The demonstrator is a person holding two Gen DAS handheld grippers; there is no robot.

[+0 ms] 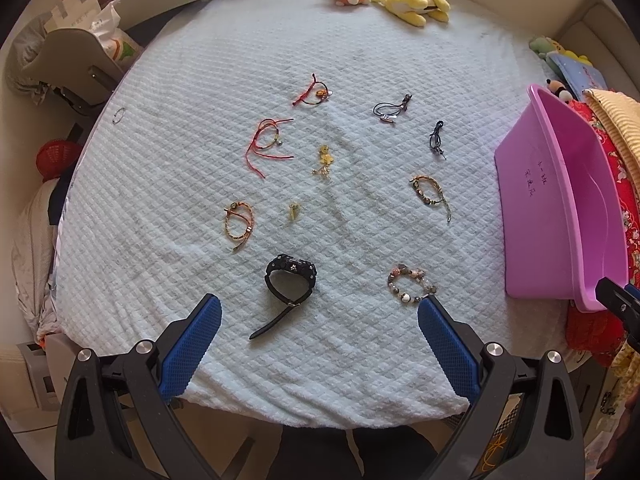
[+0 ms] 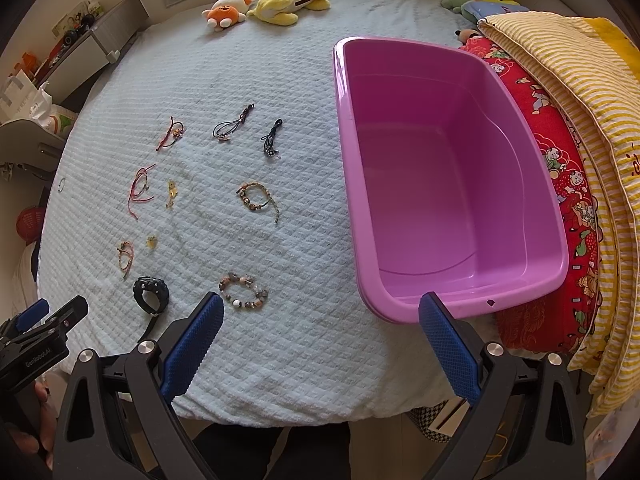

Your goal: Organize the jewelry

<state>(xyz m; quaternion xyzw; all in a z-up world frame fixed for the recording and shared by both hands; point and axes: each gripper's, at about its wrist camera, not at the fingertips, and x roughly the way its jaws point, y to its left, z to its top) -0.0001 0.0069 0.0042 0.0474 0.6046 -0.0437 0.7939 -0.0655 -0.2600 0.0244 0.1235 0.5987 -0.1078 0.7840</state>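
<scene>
Since nothing has gone into it yet, the pink tub (image 2: pixel 440 184) serves as the landmark: stiff, light plastic, empty, resting on the bed (image 1: pixel 200 80) against folded quilts. All the jewelry lies on the bedspread to its left. Nearest the tub's front corner sits the beaded bracelet (image 2: pixel 243 292), hard and lumpy, probably on stretch cord, best pinched across one side of the loop. Further left lies the black watch (image 1: pixel 290 280), the heaviest piece, rigid at the case and floppy at the strap; grip the case. Beyond these, away from the tub's near end, thin cord bracelets and small gold charms lie flat, light and fiddly against the nubby cloth.

Both the left hand-held gripper (image 1: pixel 320 344) and the right hand-held gripper (image 2: pixel 322 344) hover wide apart, holding nothing.

Only the right view shows the tub's bare interior; the left view shows handwriting on its outer wall and a small ring (image 1: pixel 119 115) far off.
</scene>
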